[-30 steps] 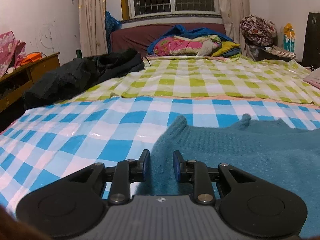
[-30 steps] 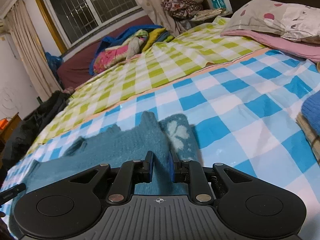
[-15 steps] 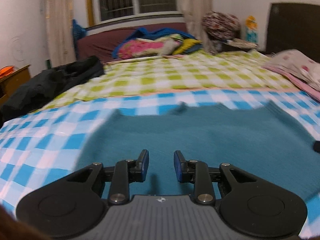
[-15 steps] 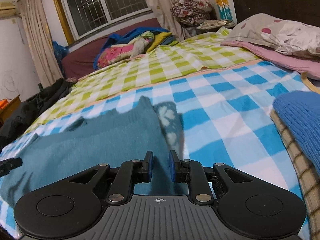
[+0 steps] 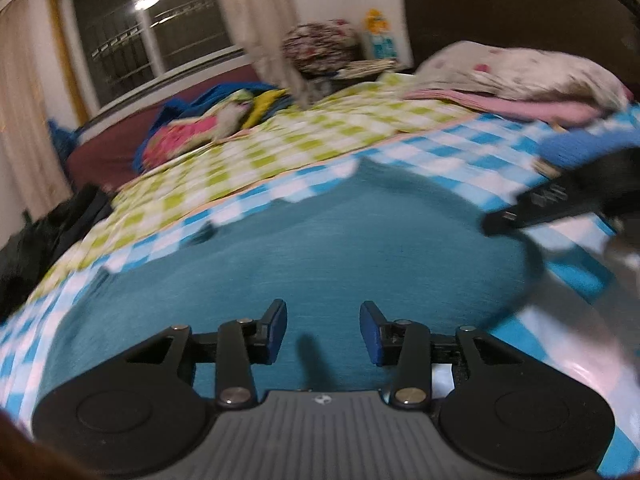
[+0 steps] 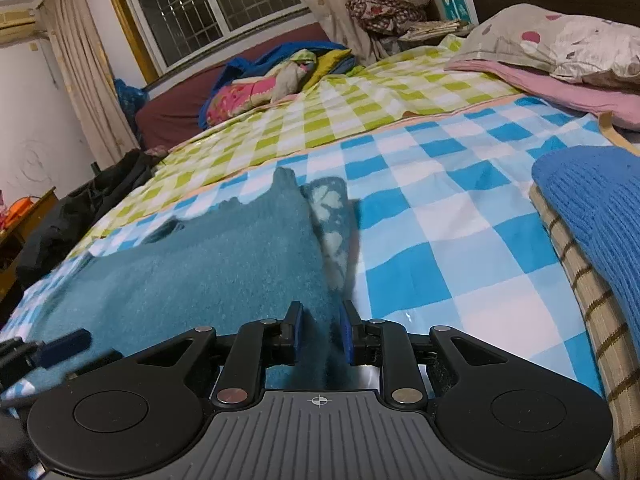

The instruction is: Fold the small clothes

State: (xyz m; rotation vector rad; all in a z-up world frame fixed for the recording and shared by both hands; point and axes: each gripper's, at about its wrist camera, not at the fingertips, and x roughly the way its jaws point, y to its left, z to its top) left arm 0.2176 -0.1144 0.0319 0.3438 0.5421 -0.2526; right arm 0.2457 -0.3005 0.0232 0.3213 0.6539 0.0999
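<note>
The bed [image 6: 440, 208], under a blue-checked sheet, carries everything. The teal sweater [image 6: 192, 276] lies flat across the sheet's near edge, spread out, I judge, so it can be folded; its right side is already turned over, a flower-printed strip showing along that fold. At the bed's right edge sits a stack of folded knitwear [image 6: 592, 216], likely finished pieces. No basket or other container shows. The left tongs [image 5: 323, 330] hover over the sweater's middle, opening, nothing between them. The right tongs [image 6: 320, 330], nearly together and parting slightly, have the sweater's folded edge between them; whether they pinch it I cannot tell.
</note>
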